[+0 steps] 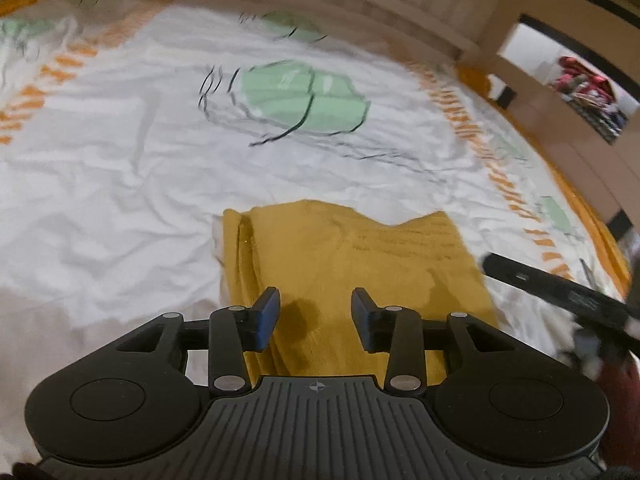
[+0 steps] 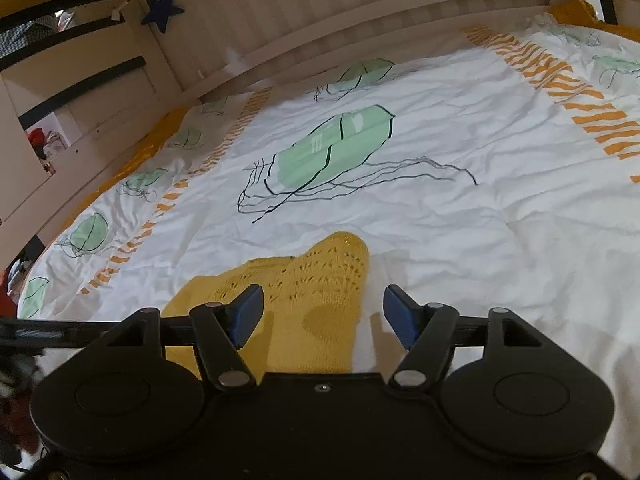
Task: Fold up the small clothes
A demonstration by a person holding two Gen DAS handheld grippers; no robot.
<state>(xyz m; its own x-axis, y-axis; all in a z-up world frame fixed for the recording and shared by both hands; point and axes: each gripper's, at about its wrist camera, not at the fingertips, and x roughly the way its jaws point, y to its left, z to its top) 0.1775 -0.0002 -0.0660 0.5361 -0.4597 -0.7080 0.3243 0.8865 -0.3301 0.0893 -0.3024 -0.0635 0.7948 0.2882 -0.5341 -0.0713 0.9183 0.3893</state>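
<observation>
two open grippers [image 1: 316, 316] [image 2: 323, 314], one yellow garment [image 1: 352, 264]

Mustard-yellow knit garment [image 1: 352, 264] w/ eyelet pattern; white duvet [image 2: 460, 220], green/orange print.

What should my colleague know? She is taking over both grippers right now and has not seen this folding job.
Left gripper: open, holding nothing, above the yellow knit garment.
Right gripper: open, empty, over the garment's right edge; one finger is over the knit, the other over the bedsheet.
The garment lies on the white printed bedsheet and looks partly folded, with a doubled layer along its left edge.
Left to do: grip the edges, finish the fold and smooth it. No other clothes show on the bed.
</observation>
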